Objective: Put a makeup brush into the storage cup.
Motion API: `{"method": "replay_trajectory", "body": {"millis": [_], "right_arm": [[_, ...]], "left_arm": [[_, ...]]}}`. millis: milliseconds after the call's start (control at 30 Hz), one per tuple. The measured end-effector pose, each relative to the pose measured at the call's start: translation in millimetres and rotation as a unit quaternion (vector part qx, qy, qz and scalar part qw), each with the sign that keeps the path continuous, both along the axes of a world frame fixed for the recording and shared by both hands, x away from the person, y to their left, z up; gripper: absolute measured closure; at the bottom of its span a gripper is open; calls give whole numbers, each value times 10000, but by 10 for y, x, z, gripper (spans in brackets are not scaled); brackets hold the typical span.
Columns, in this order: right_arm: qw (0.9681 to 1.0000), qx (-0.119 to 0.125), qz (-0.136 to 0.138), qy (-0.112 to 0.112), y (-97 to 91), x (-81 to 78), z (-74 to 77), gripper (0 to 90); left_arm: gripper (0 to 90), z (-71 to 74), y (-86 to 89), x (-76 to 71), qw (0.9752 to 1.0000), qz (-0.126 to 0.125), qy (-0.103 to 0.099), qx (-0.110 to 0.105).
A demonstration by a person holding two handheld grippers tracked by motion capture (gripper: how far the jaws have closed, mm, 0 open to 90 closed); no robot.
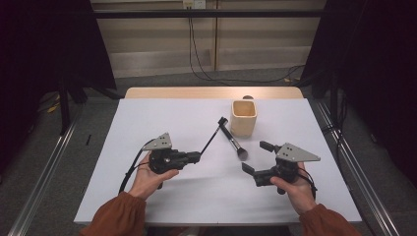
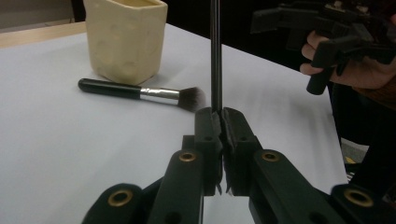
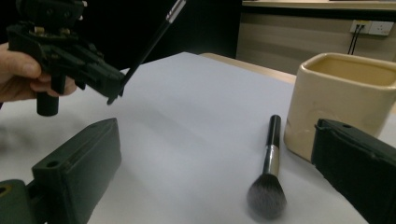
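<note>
Left gripper [image 1: 197, 157]: black two-jaw tool, lower left of centre in the high view; jaws clenched on the lower end of the thin black stick.
Thin black stick with a small dark head [image 1: 212, 136]: slim rod, probably a fine make-up brush; in the high view it slants from the jaws up and right toward the cup, clear of the table.
Table [image 1: 162, 123]: flat white top, wooden strip along the far edge.
Black-handled powder brush with silver ferrule and dark bristles [image 1: 234, 140]: lies flat at centre of the high view, just beside the cup's base, bristles toward the person.
Cream square ceramic cup [image 1: 244, 118]: upright, upper right of centre, looks empty.
Right gripper [image 1: 256, 160]: black two-jaw tool, lower right; jaws released, spread wide, nothing between them, near the brush's bristles.
Step in hand (judged): bringing the stick to the cup.
Handling note: lift the stick's head over the rim first, then tip it upright and lower it inside before letting go; avoid knocking the cup.
</note>
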State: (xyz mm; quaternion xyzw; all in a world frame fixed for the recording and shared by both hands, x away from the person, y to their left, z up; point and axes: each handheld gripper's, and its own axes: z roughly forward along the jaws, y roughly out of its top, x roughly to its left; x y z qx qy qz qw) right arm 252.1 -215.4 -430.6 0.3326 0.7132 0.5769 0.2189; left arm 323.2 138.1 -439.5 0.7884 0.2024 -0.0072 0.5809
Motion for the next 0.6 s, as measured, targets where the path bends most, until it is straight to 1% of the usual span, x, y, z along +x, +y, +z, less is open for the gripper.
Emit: {"method": "replay_trajectory", "body": {"millis": [133, 233, 300, 333, 367, 433, 500, 600], "right_arm": [[9999, 110, 88, -75, 110, 100, 75, 15], [9998, 134, 144, -98, 154, 133, 100, 15], [9996, 132, 218, -151, 204, 159, 123, 15], [9994, 144, 292, -152, 245, 171, 140, 14], [9994, 144, 292, -152, 245, 171, 140, 14], [9990, 179, 380, -129, 292, 181, 161, 14], [9990, 197, 381, -97, 337, 195, 181, 15], [9986, 237, 454, -91, 394, 225, 213, 15]], "left_arm": [[857, 17, -38, -26, 10000, -73, 18, -34], [857, 37, -71, -59, 9999, -143, -40, -13], [857, 46, -96, -76, 9998, -180, -40, -53], [857, 48, -109, -84, 9998, -177, -37, -79], [857, 51, -117, -88, 9998, -192, -57, -73], [857, 57, -136, -97, 9997, -228, -46, -88], [857, 60, -156, -104, 9996, -248, -49, -108], [857, 61, -183, -107, 9996, -264, -61, -103]]}}
